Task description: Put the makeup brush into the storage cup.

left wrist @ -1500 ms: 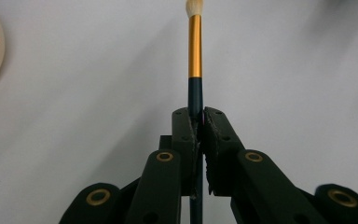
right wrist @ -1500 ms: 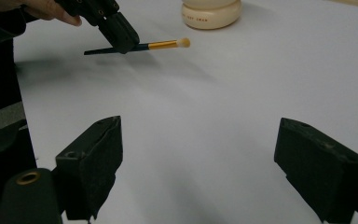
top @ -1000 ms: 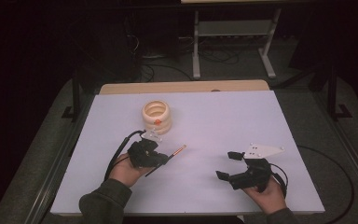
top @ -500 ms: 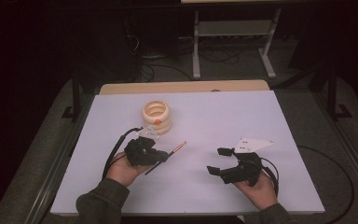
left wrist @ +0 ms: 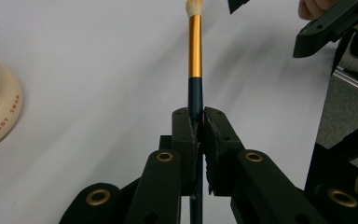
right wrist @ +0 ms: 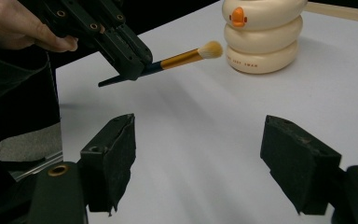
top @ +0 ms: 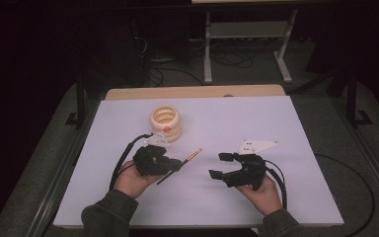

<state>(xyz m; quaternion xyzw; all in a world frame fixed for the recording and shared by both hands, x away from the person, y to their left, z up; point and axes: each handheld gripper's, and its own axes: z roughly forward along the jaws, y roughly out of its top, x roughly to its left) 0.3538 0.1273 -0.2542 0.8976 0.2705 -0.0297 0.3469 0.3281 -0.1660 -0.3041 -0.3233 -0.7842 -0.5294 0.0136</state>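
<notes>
A make-up brush [top: 187, 159] with a dark handle, gold ferrule and pale bristles is held just above the white table [top: 237, 123]. My left gripper [top: 175, 167] is shut on its handle [left wrist: 195, 95], and the bristle end points away toward the right gripper. My right gripper [top: 220, 165] stands to the right of the brush, its jaws wide apart with nothing between them; they have just been closing a little. In the right gripper view the brush [right wrist: 182, 58] and left gripper [right wrist: 130, 58] lie beyond the open right gripper [right wrist: 198, 140].
A cream holder of stacked rings with an orange duck beak [top: 166, 123] stands behind the left hand, near the table's middle back. A wooden strip [top: 192, 92] runs along the far edge. A metal stand [top: 246, 34] is on the floor beyond.
My right gripper has moved left across the table toward the brush tip. The left gripper and the brush have stayed almost where they were.
</notes>
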